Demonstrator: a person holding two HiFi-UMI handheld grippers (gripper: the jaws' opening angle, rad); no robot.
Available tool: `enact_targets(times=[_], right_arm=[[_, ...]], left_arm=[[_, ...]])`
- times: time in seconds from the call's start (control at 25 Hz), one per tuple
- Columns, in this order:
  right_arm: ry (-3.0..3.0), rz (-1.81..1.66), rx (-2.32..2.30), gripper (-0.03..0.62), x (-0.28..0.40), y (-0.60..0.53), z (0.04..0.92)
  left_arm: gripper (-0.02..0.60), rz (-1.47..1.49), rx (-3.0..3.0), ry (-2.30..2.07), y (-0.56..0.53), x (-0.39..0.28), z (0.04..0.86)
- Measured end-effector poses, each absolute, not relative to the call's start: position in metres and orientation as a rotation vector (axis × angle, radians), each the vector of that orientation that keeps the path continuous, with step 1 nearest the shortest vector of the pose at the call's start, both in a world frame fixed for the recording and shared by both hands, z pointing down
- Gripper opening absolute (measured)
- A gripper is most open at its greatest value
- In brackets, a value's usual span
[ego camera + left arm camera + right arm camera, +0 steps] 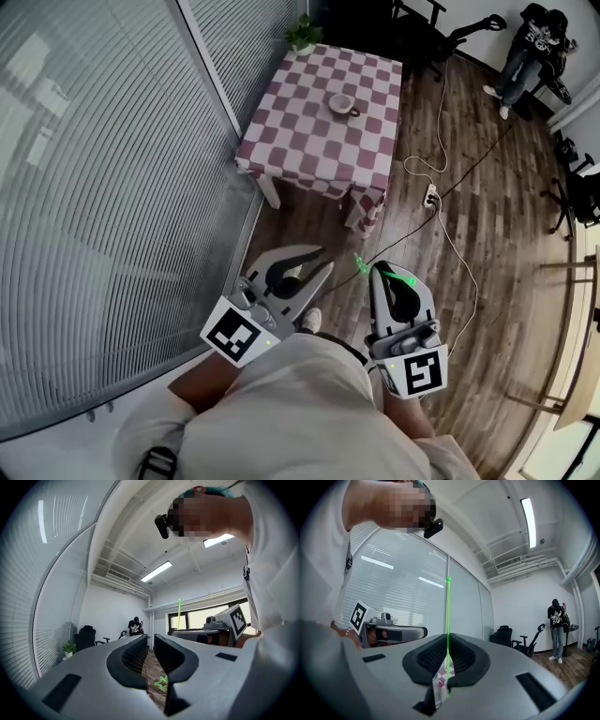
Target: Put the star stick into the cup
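My right gripper (389, 274) is shut on the thin green star stick (448, 620), which runs straight up between its jaws. In the head view the star end (359, 262) pokes out ahead of that gripper, above the wood floor. The same star (162, 682) shows through the gap of my left gripper (151, 641), which is open and holds nothing. Both grippers hang close to my body, side by side. A white cup (343, 104) stands on the red-and-white checkered table (309, 141), well ahead of both grippers.
A glass wall with blinds (112, 187) runs along the left. A power strip (431, 197) and cables lie on the floor right of the table. A potted plant (302, 33) stands behind the table. A person (530, 47) and office chairs are at the far right.
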State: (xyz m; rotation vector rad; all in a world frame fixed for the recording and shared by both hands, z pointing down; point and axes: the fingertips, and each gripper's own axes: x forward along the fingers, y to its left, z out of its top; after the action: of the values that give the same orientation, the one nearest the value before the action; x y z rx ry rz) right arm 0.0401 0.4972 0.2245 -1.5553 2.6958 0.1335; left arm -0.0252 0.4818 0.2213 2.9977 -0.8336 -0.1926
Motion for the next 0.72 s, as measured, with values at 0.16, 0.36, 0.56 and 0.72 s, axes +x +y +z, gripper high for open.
enact_targets(times=[0.16,0.36,0.56,0.72], right_arm=[[2.683,0.146,-1.556,0.038,0.042,0.488,0.223],[2.669,0.153,-1.565,0.04,0.036,0.471,0.224],[2.671,0.162,-1.574,0.038,0.029,0.444,0.224],[2.67,0.152,-1.582,0.038,0.024,0.417,0.228]], left_arm=[[0.071,-0.215,3.007,-0.82,0.473,-0.024,0.22],[0.071,-0.229,3.015,-0.807,0.457,-0.027,0.222],[0.071,-0.232,3.01,-0.803,0.428,-0.036,0.223],[0.071,-0.239,3.007,-0.8,0.402,-0.043,0.224]])
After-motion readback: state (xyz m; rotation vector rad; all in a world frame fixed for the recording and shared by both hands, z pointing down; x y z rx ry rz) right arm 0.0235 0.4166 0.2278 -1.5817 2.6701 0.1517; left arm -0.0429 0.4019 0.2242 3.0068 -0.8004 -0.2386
